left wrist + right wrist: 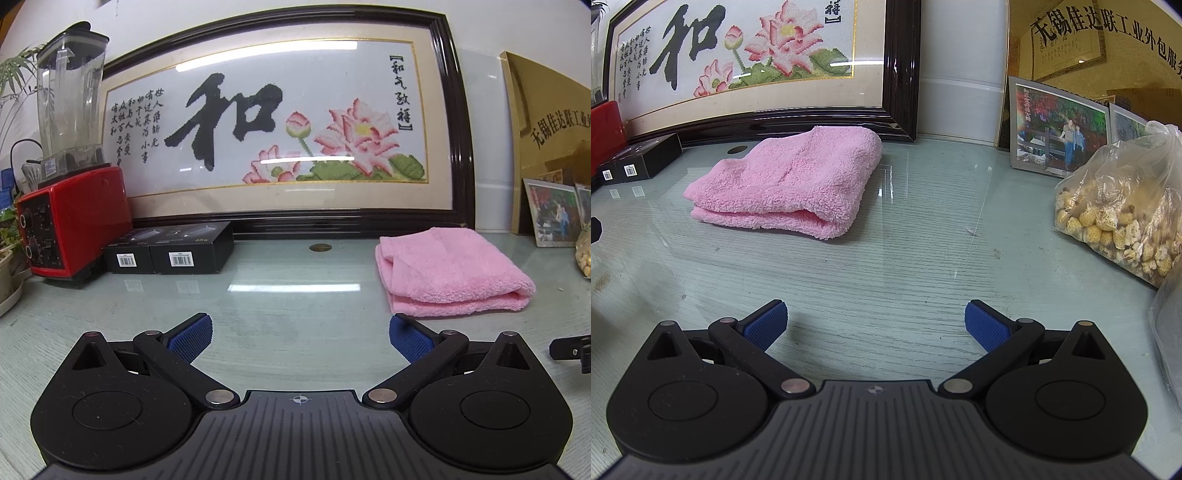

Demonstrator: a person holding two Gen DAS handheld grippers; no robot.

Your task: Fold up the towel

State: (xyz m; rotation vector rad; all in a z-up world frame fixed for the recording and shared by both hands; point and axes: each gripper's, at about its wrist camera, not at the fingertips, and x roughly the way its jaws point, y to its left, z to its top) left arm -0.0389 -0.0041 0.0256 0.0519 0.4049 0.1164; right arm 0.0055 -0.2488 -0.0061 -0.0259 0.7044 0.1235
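Well, the folded pink towel (786, 181) sits upper left of centre in the right view, nearer the right gripper (875, 326) than the left gripper (300, 338), both gaping wide and holding nothing.

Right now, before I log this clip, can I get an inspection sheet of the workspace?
Surface: glass-topped table, pale wood grain beneath, a few specks.
Job's things: pink towel lies folded in layers, untouched, near the framed embroidery.
Clutter: red blender, two black boxes, bag of dried pods, framed photo.
Grippers: left tongs open, empty; right tongs open, empty, both short of the towel.
Cables: dark cord behind the blender.
Surroundings: gold plaque, potted plant, white wall.
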